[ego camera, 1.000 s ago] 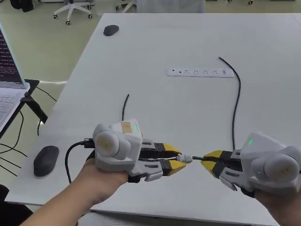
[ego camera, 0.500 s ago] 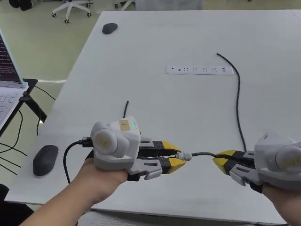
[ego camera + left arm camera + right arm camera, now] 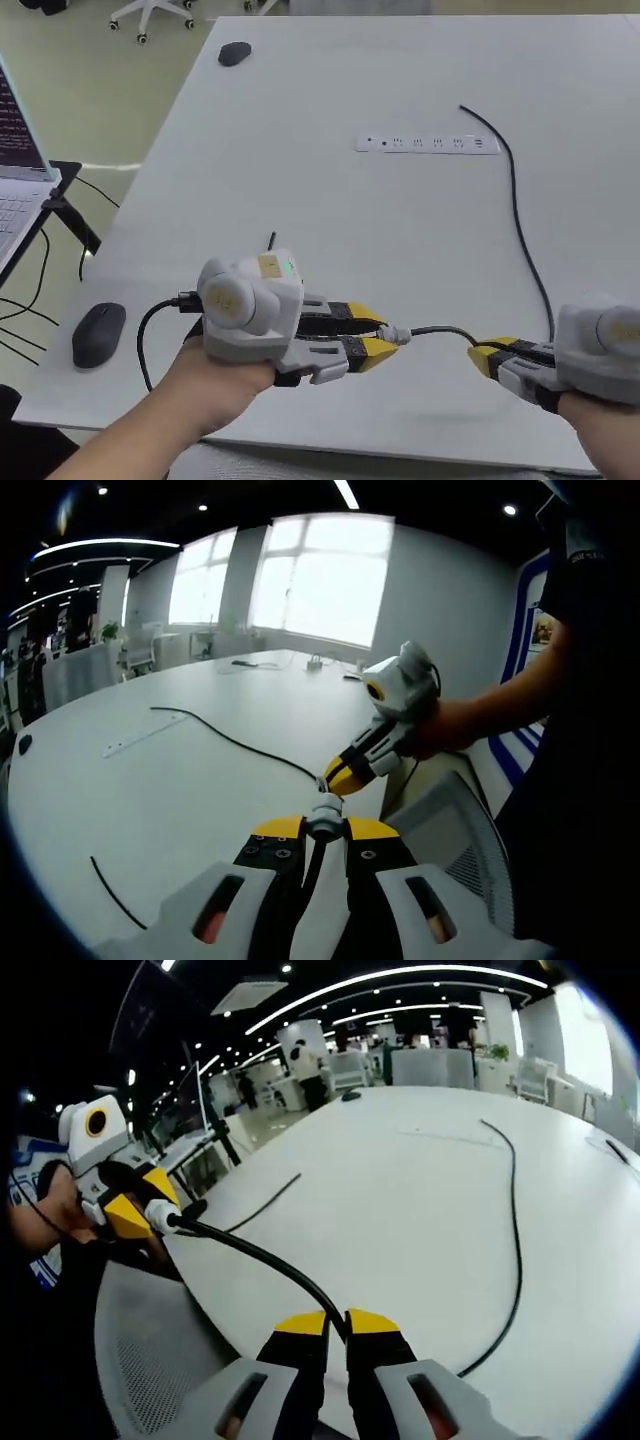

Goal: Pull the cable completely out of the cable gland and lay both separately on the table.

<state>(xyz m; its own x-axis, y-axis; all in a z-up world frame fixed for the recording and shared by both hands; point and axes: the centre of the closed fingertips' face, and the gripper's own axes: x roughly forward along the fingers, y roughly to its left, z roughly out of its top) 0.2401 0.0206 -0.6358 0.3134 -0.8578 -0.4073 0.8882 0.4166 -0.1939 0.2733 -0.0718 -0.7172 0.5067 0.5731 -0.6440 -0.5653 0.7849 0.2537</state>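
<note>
Low over the table's near edge, my left gripper is shut on the small white cable gland. The black cable leaves the gland and runs right to my right gripper, which is shut on it a hand's width away. Past that gripper the cable trails far up the table. In the left gripper view the gland sits between the yellow tips of the left gripper. In the right gripper view the cable arcs from the right gripper to the gland.
A white power strip lies across the far middle of the table. A short loose black wire lies behind the left gripper. One mouse sits near the left edge, another mouse at the far left corner. A laptop stands off the table's left side.
My right gripper has drawn away to the right with the cable, so a longer length of cable now spans between the gland and it. The left gripper has held still.
</note>
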